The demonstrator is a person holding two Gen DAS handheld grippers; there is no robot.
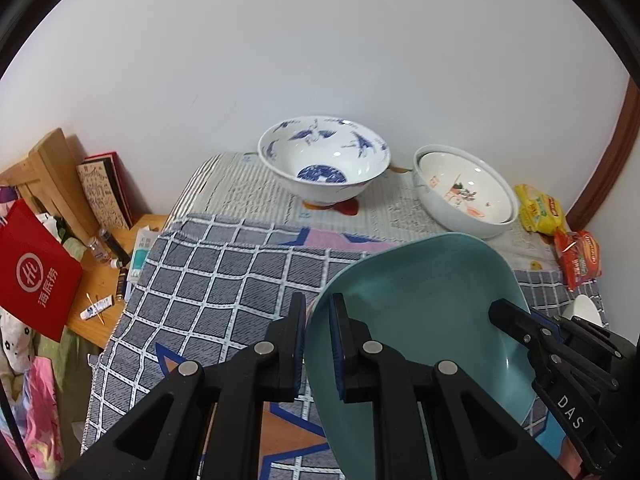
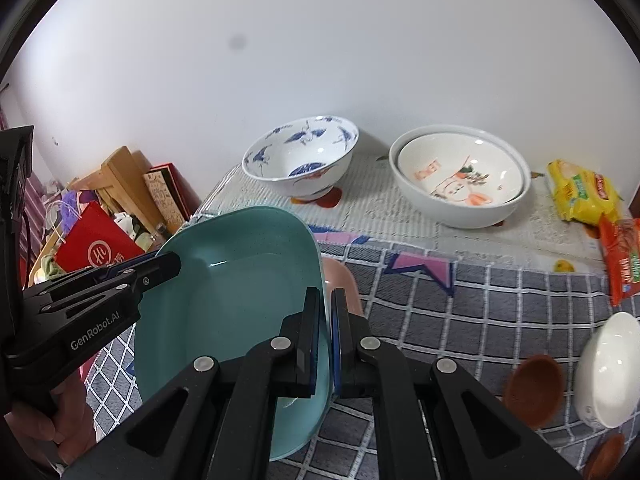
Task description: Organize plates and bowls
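A teal square plate [image 1: 420, 308] is held above the checked cloth by both grippers. My left gripper [image 1: 318, 312] is shut on its left rim. My right gripper [image 2: 325, 308] is shut on its right rim; it also shows in the left wrist view [image 1: 516, 320], and the left gripper in the right wrist view [image 2: 160, 268]. A pink plate [image 2: 340, 280] lies under the teal plate [image 2: 240, 292]. A blue-and-white bowl [image 1: 324, 160] and two nested white bowls [image 1: 464, 192] stand at the back. A white bowl [image 2: 608, 368] and a brown dish [image 2: 534, 388] sit at the right.
Yellow and red snack packets [image 2: 580, 192] lie at the back right by the wall. A red bag [image 1: 36, 276], books and small bottles crowd the wooden shelf left of the table. The wall runs close behind the bowls.
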